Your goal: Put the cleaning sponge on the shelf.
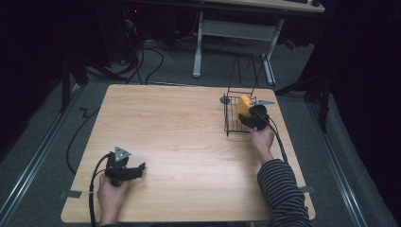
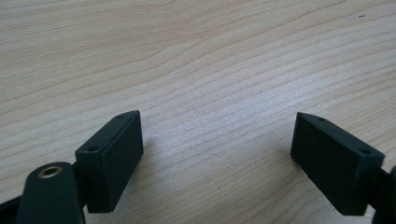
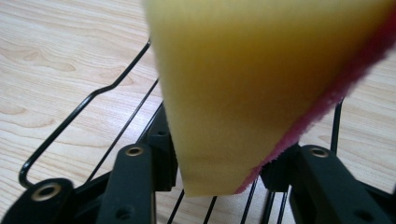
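The right gripper (image 3: 219,172) fingers squeeze a yellow sponge (image 3: 261,79) over the wire rack (image 1: 233,118) near the desk's (image 1: 179,142) far right corner. The sponge looks soft and light, so a pinch across its middle seems best. The left gripper (image 2: 217,154) fingers are spread apart, holding nothing.

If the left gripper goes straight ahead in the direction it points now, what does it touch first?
Probably only the bare wooden table. The left gripper is open and tilted down toward the surface, with nothing between or ahead of its jaws; how far off the tabletop is I cannot tell.

We see the table (image 1: 189,142) wide and bare; only the wire rack (image 1: 232,120) at the far right blocks passage.
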### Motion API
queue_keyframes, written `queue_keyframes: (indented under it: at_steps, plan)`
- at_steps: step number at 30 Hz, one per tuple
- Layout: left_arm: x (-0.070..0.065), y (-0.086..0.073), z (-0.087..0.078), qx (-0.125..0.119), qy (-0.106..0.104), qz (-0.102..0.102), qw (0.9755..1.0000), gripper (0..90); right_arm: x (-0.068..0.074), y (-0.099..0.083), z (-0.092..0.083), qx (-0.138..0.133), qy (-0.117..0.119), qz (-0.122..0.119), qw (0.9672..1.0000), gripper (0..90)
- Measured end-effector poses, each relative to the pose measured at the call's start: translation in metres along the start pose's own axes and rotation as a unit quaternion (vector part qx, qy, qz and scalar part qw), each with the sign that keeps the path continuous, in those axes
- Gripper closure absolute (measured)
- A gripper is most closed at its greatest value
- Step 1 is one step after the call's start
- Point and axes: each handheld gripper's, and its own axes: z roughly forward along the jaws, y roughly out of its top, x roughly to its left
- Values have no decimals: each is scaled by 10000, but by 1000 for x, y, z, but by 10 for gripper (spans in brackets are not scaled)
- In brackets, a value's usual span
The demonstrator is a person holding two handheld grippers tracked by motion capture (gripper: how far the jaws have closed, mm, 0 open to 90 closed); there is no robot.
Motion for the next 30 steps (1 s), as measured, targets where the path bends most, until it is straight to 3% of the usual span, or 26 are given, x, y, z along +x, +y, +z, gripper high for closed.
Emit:
queue_keyframes:
  at_steps: [4, 10, 19, 30]
  plan:
    - [0, 0, 0, 0, 0, -1, 10000, 176, -1, 2, -4, -97, 44, 47, 9999, 401]
    - [0, 0, 0, 0, 0, 0, 10000, 175, -3, 4, -12, -170, 172, 155, 9996, 290]
    - [0, 0, 0, -1, 0, -2, 10000, 176, -9, 2, -24, -201, 491, 389, 9978, 225]
    - [0, 0, 0, -1, -1, 0, 10000, 175, -10, 1, -42, -271, 618, 343, 9971, 167]
